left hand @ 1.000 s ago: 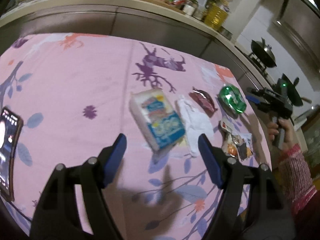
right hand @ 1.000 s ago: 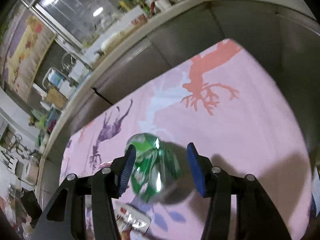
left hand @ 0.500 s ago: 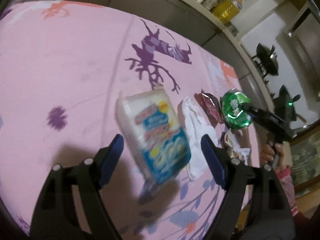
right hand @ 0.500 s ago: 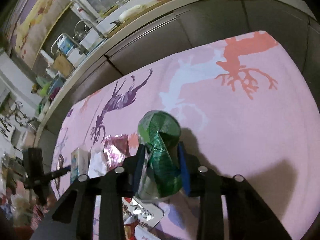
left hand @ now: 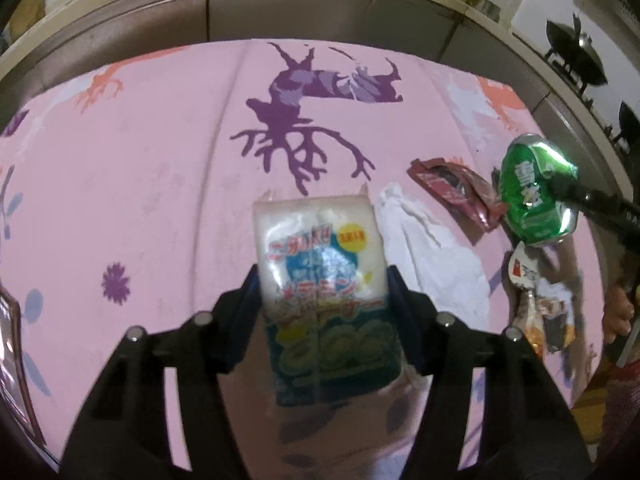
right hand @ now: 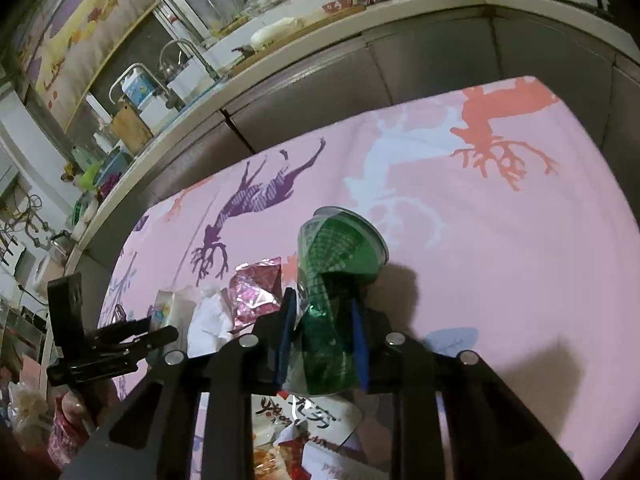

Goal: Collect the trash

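Trash lies spread on a pink tablecloth (left hand: 160, 184) printed with deer shapes. The packet (left hand: 326, 304), a white and blue plastic-wrapped block, lies flat with its long axis running along the line of the left gripper (left hand: 320, 304), its white end pointing away from the camera toward the purple deer print. It sits squarely between the two blue pads, which flank its nearer half; the jaws are closing and the pads meet its sides. The can (right hand: 332, 304), green and crushed, stands tilted in the right gripper (right hand: 322, 344), its long axis roughly along the fingers and its rim end pointing away toward the far edge of the cloth. The right jaws are closing and their blue pads press the dented lower body of the can from both sides. In the left wrist view the can (left hand: 536, 188) appears at the far right of the row. Between packet and can lie a crumpled white tissue (left hand: 432, 256) and a dark red foil wrapper (left hand: 456, 188). Printed snack wrappers (right hand: 304, 424) lie just below the can, partly under the right gripper.
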Action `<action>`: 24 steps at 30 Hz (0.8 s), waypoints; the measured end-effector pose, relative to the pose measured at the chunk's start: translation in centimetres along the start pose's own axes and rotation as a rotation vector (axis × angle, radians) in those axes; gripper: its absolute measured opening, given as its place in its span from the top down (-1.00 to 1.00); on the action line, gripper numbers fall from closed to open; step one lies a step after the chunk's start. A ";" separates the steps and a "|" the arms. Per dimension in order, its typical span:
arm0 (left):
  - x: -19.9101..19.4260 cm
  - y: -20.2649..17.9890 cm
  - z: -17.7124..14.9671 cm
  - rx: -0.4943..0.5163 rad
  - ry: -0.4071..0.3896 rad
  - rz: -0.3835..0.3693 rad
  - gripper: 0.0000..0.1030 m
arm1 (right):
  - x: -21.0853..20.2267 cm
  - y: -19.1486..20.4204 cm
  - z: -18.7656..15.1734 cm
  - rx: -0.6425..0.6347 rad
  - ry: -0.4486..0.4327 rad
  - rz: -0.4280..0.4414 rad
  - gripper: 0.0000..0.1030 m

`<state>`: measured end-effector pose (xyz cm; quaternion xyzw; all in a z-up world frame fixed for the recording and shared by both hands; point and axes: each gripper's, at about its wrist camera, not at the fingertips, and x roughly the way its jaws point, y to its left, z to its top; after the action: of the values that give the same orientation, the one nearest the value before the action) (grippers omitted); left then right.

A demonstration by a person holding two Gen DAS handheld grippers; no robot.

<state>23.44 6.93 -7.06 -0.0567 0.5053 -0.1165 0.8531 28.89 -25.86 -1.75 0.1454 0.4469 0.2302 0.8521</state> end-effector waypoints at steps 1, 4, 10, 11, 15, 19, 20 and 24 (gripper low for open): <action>-0.7 0.3 -0.3 -0.012 -0.014 -0.006 -0.14 | -0.6 0.1 -0.1 0.007 -0.022 0.007 0.57; -2.5 0.7 -0.7 -0.031 -0.059 -0.009 -0.14 | -2.7 0.0 -0.2 0.039 -0.087 0.025 0.60; -5.9 0.9 -2.3 -0.020 -0.117 -0.025 -0.14 | -6.8 -0.9 -1.4 0.127 -0.194 0.078 0.80; -6.3 0.9 -2.6 -0.014 -0.118 -0.031 -0.14 | -7.2 -1.1 -1.7 0.134 -0.202 0.078 0.80; -6.6 0.7 -3.4 -0.014 -0.105 -0.053 -0.14 | -7.5 -1.6 -2.7 0.156 -0.195 0.055 0.80; -6.8 0.3 -4.0 -0.016 -0.101 -0.072 -0.14 | -8.1 -2.2 -3.5 0.183 -0.209 0.058 0.80; -6.9 0.2 -4.1 -0.013 -0.101 -0.077 -0.14 | -8.3 -2.3 -3.7 0.189 -0.214 0.061 0.80; -7.4 -0.3 -4.2 0.000 -0.107 -0.092 -0.14 | -9.2 -2.6 -4.3 0.203 -0.235 0.062 0.80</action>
<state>16.34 8.64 -2.78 -0.0861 0.4559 -0.1522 0.8727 21.52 -32.73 1.05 0.2702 0.3604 0.1915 0.8720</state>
